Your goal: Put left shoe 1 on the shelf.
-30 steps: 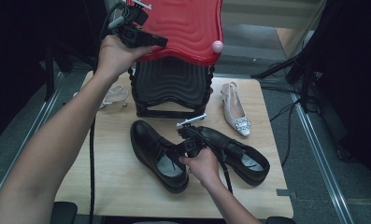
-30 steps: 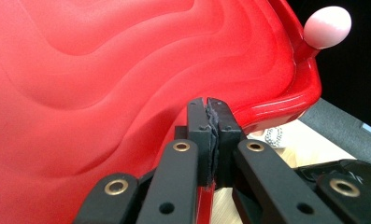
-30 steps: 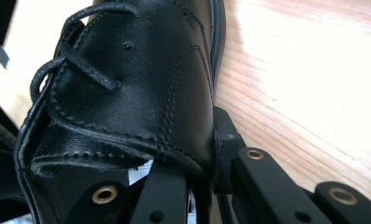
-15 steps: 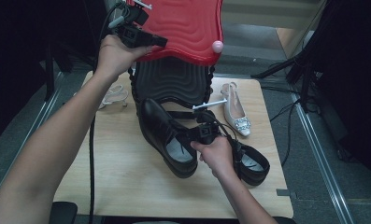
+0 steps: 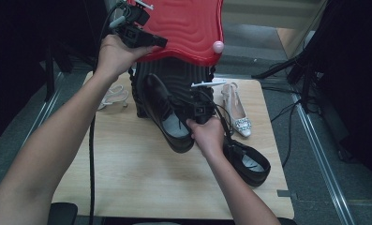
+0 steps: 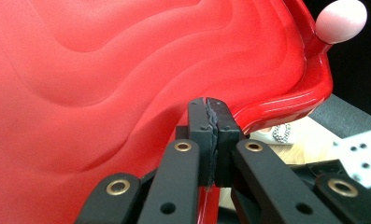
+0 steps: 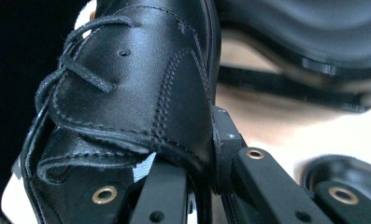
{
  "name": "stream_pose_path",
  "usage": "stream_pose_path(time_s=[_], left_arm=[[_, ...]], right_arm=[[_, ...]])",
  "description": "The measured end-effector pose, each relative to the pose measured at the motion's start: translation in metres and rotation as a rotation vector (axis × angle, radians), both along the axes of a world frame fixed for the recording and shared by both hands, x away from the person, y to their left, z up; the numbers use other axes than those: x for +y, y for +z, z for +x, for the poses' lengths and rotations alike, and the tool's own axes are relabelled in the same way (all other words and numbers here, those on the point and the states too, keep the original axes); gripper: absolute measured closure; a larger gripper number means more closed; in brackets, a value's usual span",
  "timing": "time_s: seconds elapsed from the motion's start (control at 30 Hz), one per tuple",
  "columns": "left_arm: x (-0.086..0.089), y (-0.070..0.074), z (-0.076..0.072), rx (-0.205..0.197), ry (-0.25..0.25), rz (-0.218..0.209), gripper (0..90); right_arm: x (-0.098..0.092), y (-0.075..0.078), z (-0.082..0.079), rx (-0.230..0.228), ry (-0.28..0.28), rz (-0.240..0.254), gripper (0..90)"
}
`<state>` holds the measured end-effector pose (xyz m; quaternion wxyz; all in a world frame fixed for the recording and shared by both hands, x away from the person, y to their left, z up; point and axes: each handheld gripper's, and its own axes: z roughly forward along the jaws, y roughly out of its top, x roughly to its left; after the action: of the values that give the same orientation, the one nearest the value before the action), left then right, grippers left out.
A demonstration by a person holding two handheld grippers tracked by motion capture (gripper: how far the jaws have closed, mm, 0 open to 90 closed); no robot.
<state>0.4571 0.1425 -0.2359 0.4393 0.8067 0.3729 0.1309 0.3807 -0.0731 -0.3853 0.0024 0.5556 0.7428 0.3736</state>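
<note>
Two black shoes, one (image 5: pixel 167 115) clamped in right claw (image 5: pixel 198 111), one (image 5: pixel 249 161) on desk (image 5: pixel 127 173), left claw (image 5: pixel 148 40) clamped on red lid (image 5: pixel 188 26), two pale heels (image 5: pixel 235 112) (image 5: pixel 112 96)

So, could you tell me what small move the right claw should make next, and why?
Probably carry the black shoe forward into the black case: the right claw grips its side wall, lifted off the table, while the left claw holds the red lid up.

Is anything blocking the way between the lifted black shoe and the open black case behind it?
Nothing visible does. The left tool holds the red lid up, and the shoe in the right tool sits directly before the case.
</note>
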Motion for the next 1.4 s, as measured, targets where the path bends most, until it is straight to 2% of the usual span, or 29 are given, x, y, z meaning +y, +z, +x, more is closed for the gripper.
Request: stream_pose_path(time_s=[0.07, 0.13, 0.17, 0.37, 0.57, 0.63, 0.67, 0.77, 0.83, 0.97, 1.0, 1.13, 1.17, 1.27, 1.37, 1.4], left_arm=[[0.000, 0.000, 0.000, 0.001, 0.000, 0.000, 90.0], [0.000, 0.000, 0.000, 0.001, 0.000, 0.000, 90.0], [0.000, 0.000, 0.000, 0.001, -0.001, -0.001, 90.0], [0.001, 0.000, 0.001, 0.004, -0.007, -0.002, 90.0], [0.001, -0.001, 0.001, 0.002, -0.008, -0.007, 90.0], [0.002, -0.001, 0.001, 0.004, -0.008, -0.007, 90.0], [0.002, -0.001, 0.001, 0.004, -0.009, -0.007, 90.0], [0.002, -0.001, 0.001, 0.004, -0.009, -0.007, 90.0], [0.002, -0.001, 0.001, 0.003, -0.008, -0.007, 90.0], [0.002, -0.001, 0.001, 0.003, -0.009, -0.008, 90.0], [0.002, -0.001, 0.001, 0.002, -0.010, -0.008, 90.0], [0.002, -0.001, 0.001, 0.001, -0.008, -0.010, 90.0], [0.002, -0.001, 0.000, 0.001, -0.007, -0.009, 90.0], [0.002, -0.001, 0.000, 0.000, -0.004, -0.007, 90.0], [0.002, -0.001, 0.001, -0.001, -0.004, -0.005, 90.0], [0.002, -0.001, 0.000, -0.001, -0.003, -0.005, 90.0]], right_arm=[[0.006, 0.001, 0.009, -0.018, -0.022, 0.007, 87.1], [0.010, 0.002, 0.012, -0.017, -0.043, 0.009, 87.1], [0.018, 0.002, 0.022, -0.025, -0.068, 0.004, 87.1], [0.039, 0.001, 0.041, -0.054, -0.133, -0.012, 87.1], [0.052, -0.001, 0.052, -0.078, -0.210, 0.012, 87.1], [0.056, -0.001, 0.054, -0.105, -0.231, 0.013, 87.0], [0.058, 0.000, 0.056, -0.095, -0.246, 0.024, 87.0], [0.062, 0.001, 0.060, -0.108, -0.284, 0.048, 86.7], [0.065, 0.001, 0.061, -0.121, -0.301, 0.041, 86.0], [0.068, -0.001, 0.061, -0.144, -0.301, 0.040, 82.1], [0.068, 0.000, 0.060, -0.152, -0.286, 0.031, 77.4], [0.067, -0.001, 0.060, -0.150, -0.261, 0.012, 69.2], [0.067, -0.001, 0.059, -0.151, -0.252, -0.008, 69.4], [0.065, -0.003, 0.058, -0.152, -0.250, -0.007, 69.1], [0.065, -0.003, 0.059, -0.146, -0.258, 0.006, 70.2], [0.063, -0.003, 0.059, -0.140, -0.268, 0.032, 71.9]])
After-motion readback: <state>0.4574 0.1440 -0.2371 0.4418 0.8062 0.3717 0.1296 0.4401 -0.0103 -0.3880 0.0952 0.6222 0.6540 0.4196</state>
